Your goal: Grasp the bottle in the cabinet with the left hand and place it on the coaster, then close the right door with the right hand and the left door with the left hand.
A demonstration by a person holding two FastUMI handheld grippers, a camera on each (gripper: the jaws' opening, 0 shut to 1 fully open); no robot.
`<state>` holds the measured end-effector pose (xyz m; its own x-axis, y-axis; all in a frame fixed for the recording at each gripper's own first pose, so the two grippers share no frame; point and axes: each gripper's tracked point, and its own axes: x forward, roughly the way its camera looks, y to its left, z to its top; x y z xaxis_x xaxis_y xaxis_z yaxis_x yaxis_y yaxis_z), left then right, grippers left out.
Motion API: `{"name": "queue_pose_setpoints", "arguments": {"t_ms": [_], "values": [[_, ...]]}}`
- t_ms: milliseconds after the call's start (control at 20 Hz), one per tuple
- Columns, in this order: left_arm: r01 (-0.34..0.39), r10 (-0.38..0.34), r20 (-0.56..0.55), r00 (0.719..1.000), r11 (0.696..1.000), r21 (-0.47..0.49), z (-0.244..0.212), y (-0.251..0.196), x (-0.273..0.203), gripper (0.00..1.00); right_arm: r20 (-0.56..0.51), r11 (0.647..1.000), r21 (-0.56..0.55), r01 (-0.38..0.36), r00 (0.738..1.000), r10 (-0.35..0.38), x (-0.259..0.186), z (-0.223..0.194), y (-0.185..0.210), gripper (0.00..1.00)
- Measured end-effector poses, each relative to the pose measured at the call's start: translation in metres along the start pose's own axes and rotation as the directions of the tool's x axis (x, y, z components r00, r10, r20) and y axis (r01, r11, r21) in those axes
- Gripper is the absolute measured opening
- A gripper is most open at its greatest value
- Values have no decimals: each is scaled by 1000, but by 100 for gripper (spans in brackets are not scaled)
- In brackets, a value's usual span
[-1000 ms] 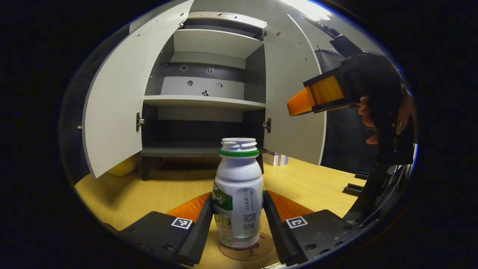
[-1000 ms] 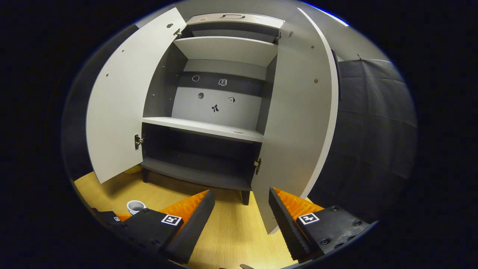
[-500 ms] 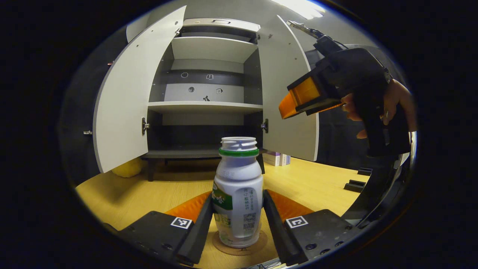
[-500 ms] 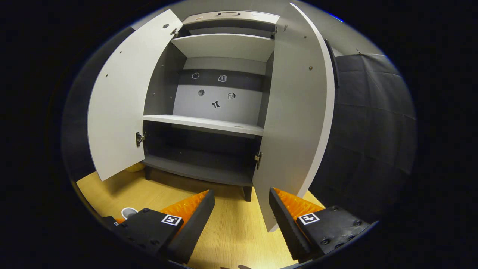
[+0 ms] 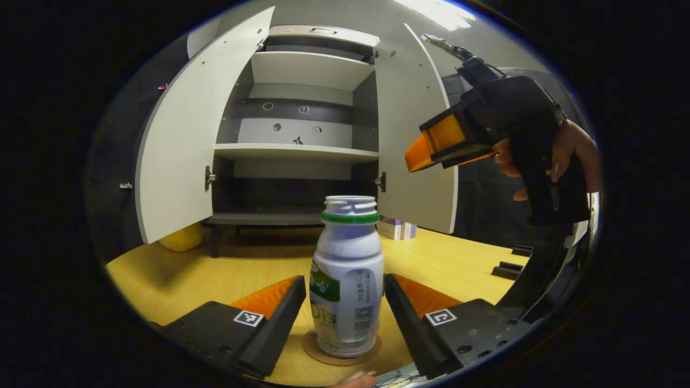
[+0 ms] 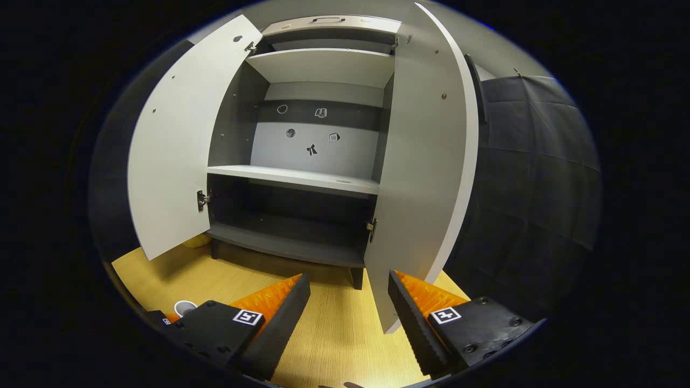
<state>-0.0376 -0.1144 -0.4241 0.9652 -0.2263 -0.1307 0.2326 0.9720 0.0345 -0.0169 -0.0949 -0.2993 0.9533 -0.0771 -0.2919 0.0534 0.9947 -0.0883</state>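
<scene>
The bottle (image 5: pixel 348 277) stands upright on the coaster (image 5: pixel 339 353) on the tabletop (image 5: pixel 215 275), in front of the cabinet (image 5: pixel 294 153). The left gripper (image 5: pixel 345 302) brackets it with jaws parted, a sliver of gap on the left side. Both doors hang open. The right gripper (image 6: pixel 349 302), jaws spread wide and holding nothing, hovers near the right door (image 6: pixel 426 172); the left door (image 6: pixel 172 161) stands wide.
</scene>
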Motion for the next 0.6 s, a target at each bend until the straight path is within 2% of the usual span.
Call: {"name": "queue_pose_setpoints", "arguments": {"t_ms": [100, 300, 600], "values": [[-9, 9, -5, 1000, 999, 35, 2, 2, 2, 96, 1, 1000, 1, 0, 1000, 0, -1, 2, 1, 97], [-17, 11, 68, 998, 996, 91, 43, 4, 5, 96, 7, 1000, -30, 2, 1000, -1, -9, 13, -2, 97], [35, -40, 134, 990, 998, 45, 125, 0, 9, 96, 31, 999, -31, 13, 999, -12, -37, 58, -11, 97]]}}
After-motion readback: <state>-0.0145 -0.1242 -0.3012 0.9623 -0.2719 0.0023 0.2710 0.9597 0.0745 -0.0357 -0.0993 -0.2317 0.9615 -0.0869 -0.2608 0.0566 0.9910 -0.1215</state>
